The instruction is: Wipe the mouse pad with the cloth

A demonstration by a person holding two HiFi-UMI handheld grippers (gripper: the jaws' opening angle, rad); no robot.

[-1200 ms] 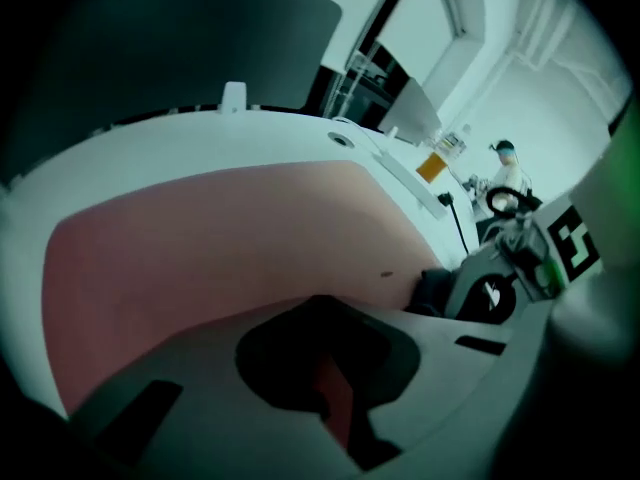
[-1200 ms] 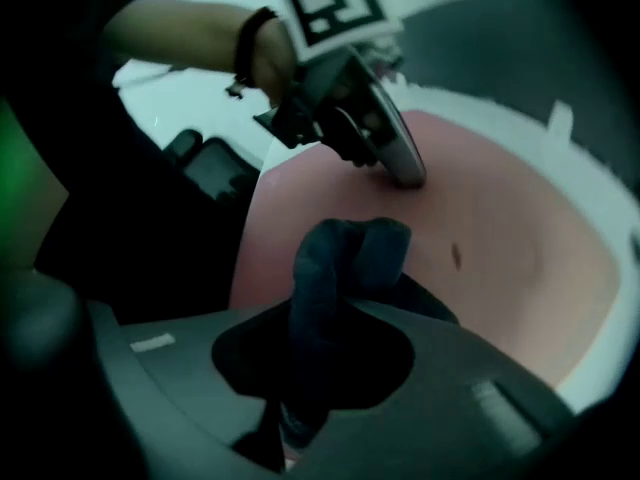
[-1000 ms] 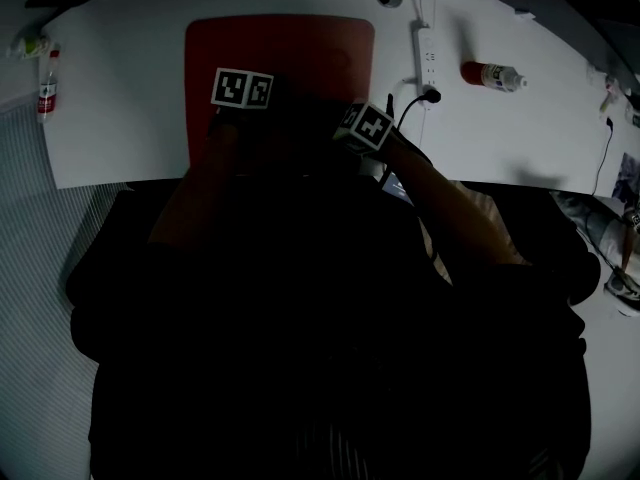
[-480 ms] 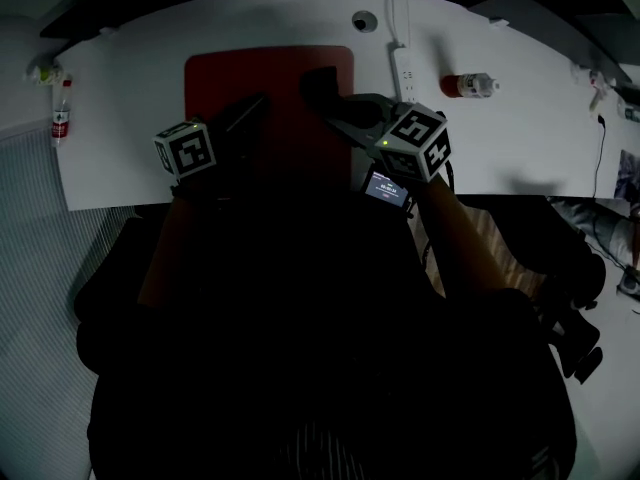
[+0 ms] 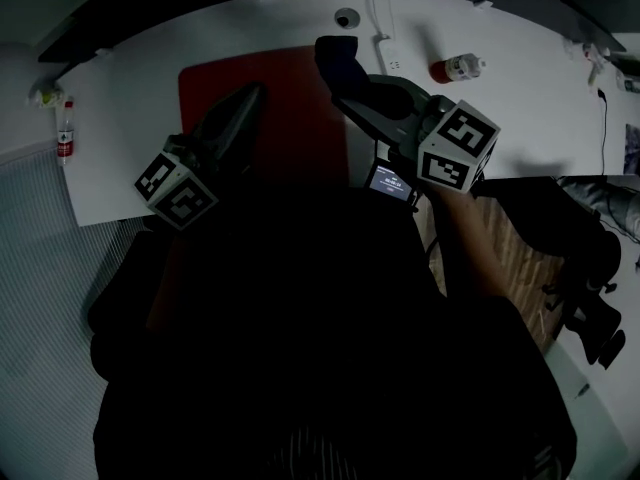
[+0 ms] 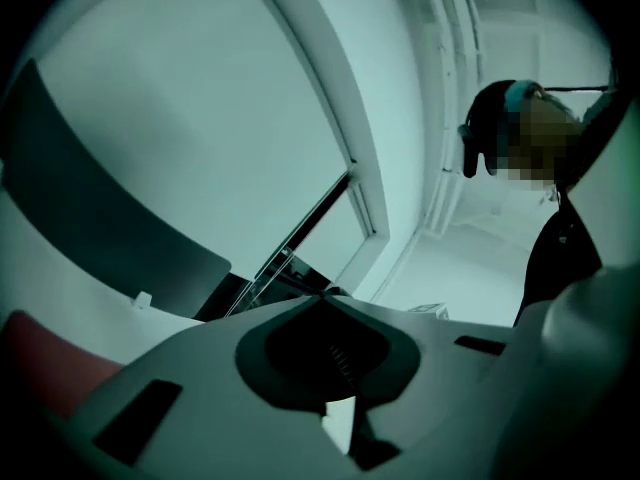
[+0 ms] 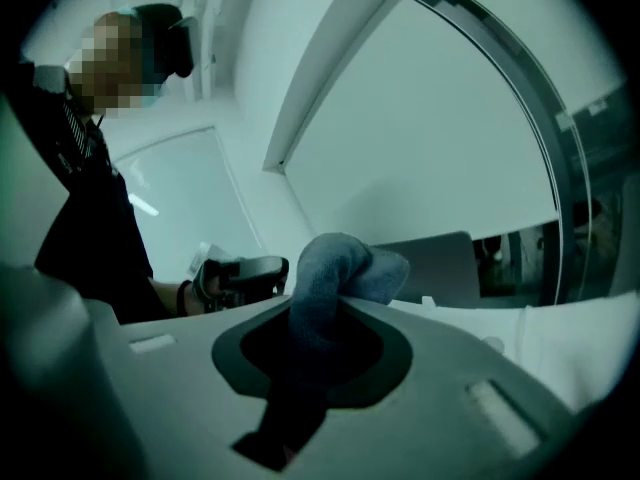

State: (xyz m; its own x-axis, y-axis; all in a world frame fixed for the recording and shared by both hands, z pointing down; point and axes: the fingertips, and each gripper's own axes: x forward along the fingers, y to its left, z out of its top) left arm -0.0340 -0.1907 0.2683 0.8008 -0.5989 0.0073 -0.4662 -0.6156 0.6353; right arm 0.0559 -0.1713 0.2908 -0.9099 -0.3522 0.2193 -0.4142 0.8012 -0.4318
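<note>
Red pad lies on the white table, left of its middle and close to the far edge. The blue-grey cloth is bunched into a lump and clenched between the jaws of your right gripper, with its top bulging out above them. From the head view the cloth sits over the pad's far right corner, at the tip of your right gripper; whether it touches the pad cannot be told.

Your left gripper hangs over the pad's left half, pointing toward the far edge. Its own view shows the left gripper with jaws pressed together at the tips and nothing between them; a strip of the pad shows red at the lower left.

Past the pad to the right, a white power strip lies near the far edge, and a bottle lies on its side beyond that. A second bottle stands at the table's left edge.
</note>
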